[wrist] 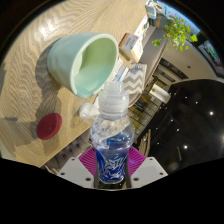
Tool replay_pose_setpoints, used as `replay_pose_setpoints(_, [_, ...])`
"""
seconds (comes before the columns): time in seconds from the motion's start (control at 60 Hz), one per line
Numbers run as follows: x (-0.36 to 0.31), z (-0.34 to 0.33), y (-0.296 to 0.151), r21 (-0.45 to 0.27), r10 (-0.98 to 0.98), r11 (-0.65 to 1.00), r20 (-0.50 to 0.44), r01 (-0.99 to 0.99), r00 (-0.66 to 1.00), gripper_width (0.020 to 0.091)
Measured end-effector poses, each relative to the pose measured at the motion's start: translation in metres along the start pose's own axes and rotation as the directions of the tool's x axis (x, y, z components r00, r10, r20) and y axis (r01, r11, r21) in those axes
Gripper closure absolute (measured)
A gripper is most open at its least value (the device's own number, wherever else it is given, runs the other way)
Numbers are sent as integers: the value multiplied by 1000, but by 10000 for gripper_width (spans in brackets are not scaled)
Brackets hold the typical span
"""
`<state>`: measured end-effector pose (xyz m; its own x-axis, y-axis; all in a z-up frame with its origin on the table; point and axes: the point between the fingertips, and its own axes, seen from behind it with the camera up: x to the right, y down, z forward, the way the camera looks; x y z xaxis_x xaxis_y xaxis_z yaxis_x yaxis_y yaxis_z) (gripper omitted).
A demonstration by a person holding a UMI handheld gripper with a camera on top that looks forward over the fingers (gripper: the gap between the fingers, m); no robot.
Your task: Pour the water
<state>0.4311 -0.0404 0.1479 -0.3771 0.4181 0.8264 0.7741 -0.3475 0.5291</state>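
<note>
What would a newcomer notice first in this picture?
First, the clear water bottle with a blue label, held between the jaws of the gripper and tipped forward, both pink pads pressing on it. Just beyond its open mouth stands a pale green cup on the wooden table, its opening turned towards the bottle. A small red round object lies on the table beside the cup.

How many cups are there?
1: a green cup on the wooden table, just beyond the tilted water bottle held between the gripper fingers. Others may be hidden.
</note>
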Motion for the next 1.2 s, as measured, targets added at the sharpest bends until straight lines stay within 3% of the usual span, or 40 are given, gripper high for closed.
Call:
replay_pose_setpoints(0.117, [7, -7, 1, 27, 144, 989, 13, -145, 989, 743])
replay_pose_setpoints(0.217, [21, -17, 10, 48, 429, 901, 55, -432, 902, 742])
replay_pose_setpoints(0.333, [39, -28, 35, 37, 762, 638, 118, -769, 637, 738])
replay_pose_setpoints(0.467, [44, -29, 56, -4, 949, 237, 214, -971, 231, 739])
replay_pose_setpoints(0.6, [10, -18, 45, -131, 933, -133, 318, -983, -168, 739])
replay_pose_setpoints(0.717, [-27, -9, 30, -204, 862, -302, 359, -931, -358, 739])
replay_pose_setpoints(1.0, [-83, -3, -15, -266, 779, -395, 410, -879, -474, 729])
replay_pose_setpoints(1.1, [-81, -8, -14, -198, 797, -393, 413, -898, -440, 723])
replay_pose_setpoints(1.2, [-80, -6, -12, -193, 802, -404, 395, -894, -447, 648])
